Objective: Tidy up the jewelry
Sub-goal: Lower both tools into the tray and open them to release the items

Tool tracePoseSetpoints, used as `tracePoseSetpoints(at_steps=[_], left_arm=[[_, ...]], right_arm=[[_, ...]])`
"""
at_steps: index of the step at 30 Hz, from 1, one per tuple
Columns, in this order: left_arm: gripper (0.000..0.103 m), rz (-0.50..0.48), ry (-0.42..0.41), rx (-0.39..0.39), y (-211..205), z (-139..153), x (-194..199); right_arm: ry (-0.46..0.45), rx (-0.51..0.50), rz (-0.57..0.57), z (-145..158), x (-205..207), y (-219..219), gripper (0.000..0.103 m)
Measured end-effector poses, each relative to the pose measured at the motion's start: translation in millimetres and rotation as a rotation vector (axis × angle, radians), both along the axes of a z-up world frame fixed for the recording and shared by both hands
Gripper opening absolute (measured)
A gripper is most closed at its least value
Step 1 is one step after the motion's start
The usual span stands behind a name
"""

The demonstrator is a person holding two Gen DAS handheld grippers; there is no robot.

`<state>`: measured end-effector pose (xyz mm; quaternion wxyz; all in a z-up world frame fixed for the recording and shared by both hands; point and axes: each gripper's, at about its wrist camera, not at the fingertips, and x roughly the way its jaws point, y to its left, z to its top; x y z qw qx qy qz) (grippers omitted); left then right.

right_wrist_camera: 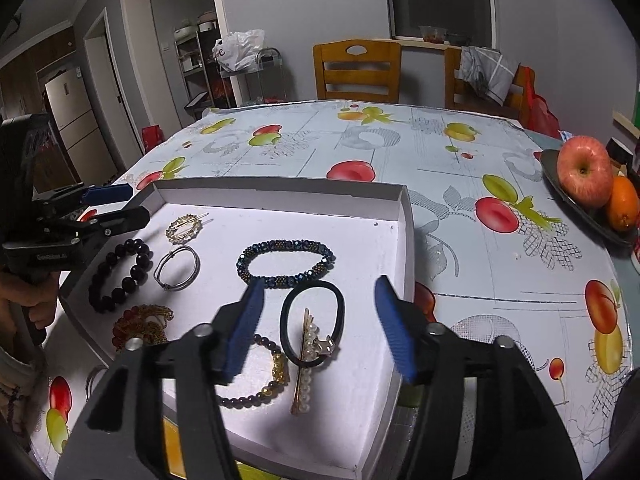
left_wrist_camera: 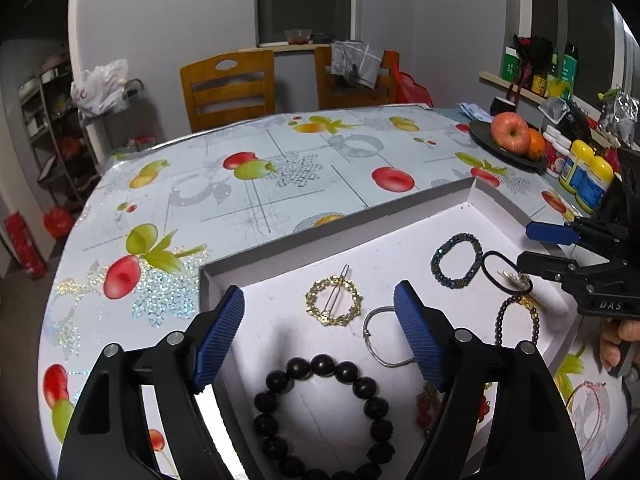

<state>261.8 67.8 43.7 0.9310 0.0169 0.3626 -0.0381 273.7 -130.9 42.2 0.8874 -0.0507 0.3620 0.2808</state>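
A shallow white tray on the table holds jewelry: a dark wooden bead bracelet, a gold wreath clip, a silver bangle, a blue beaded bracelet, a black hair tie, a pearl clip, a purple bead bracelet and a red-gold chain. My left gripper is open and empty above the tray's near-left part. My right gripper is open and empty over the hair tie.
A dark plate with an apple and an orange sits at the table's right. Yellow-capped bottles stand beside it. Thin bangles lie on the tablecloth right of the tray. Two wooden chairs stand behind the table.
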Motion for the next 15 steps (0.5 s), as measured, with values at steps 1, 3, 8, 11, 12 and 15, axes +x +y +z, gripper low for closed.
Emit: tracePoseSetpoints(at_steps=[1, 3, 8, 11, 12, 15], left_arm=[[0.078, 0.004, -0.003, 0.001, 0.6, -0.2, -1.0], [0.079, 0.009, -0.003, 0.006, 1.0, -1.5, -1.6], [0.08, 0.022, 0.004, 0.012, 2.0, -5.8, -2.6], [0.087, 0.026, -0.012, 0.0, 2.7, -3.5, -4.2], [0.089, 0.028, -0.021, -0.005, 3.1, -2.2, -5.6], [0.091, 0.042, -0.037, -0.018, 4.5, 3.0, -10.0]], right_arm=[[-0.001, 0.0, -0.001, 0.2, 0.0, -0.1, 0.065], [-0.006, -0.002, -0.004, 0.9, -0.6, -0.3, 0.067], [-0.021, -0.006, -0.005, 2.8, -2.0, 0.0, 0.071], [-0.019, -0.001, -0.01, 3.0, -1.3, -1.2, 0.072], [-0.018, 0.0, -0.009, 2.8, -1.3, -1.5, 0.072], [-0.019, 0.002, -0.008, 2.8, -1.2, -1.5, 0.072]])
